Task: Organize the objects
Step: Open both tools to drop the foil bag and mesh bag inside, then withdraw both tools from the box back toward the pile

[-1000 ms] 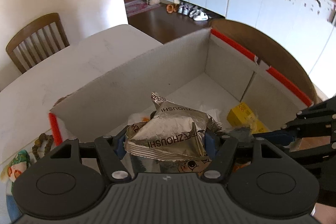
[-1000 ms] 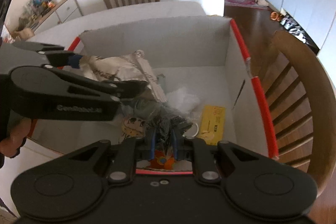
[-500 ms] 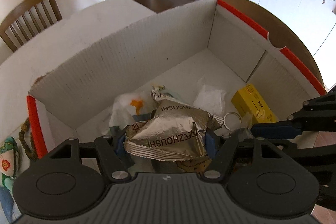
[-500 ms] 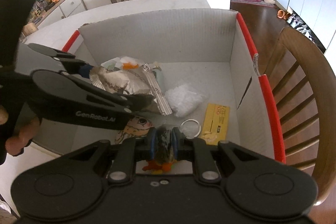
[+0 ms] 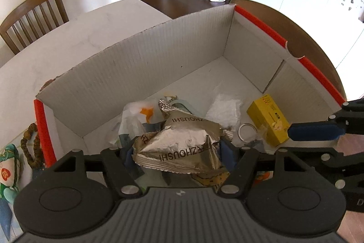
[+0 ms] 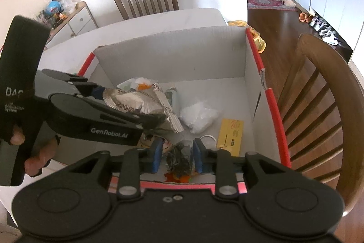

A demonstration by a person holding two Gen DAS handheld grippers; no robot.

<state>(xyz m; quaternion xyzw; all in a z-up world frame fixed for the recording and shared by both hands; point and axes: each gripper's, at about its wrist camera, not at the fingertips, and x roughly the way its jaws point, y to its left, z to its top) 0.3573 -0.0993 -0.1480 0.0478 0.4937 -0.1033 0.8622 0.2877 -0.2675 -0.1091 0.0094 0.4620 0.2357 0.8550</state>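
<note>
- since the earlier frames the right gripper has just been opening its jaws; a dark crumpled bundle that was pinched tight between the blue pads now sits between them with a gap on the left side, and whether the right pad touches it i cannot tell.
- over the same time both views have drawn back, so more of the box floor shows.
- left gripper is closed on a silver foil snack bag, one blue pad at each side of the crumpled bag, held above the near part of the box.
- white cardboard box with red edging stands on a pale table; a wooden chair is just beside its right wall.
- on the box floor: a yellow carton near the right wall, a metal ring just beside it, a clear crinkled plastic bag, and a white wrapper with an orange patch behind the foil bag.
- a person's fingers wrap the left gripper's handle at the left edge of the right wrist view.
</note>
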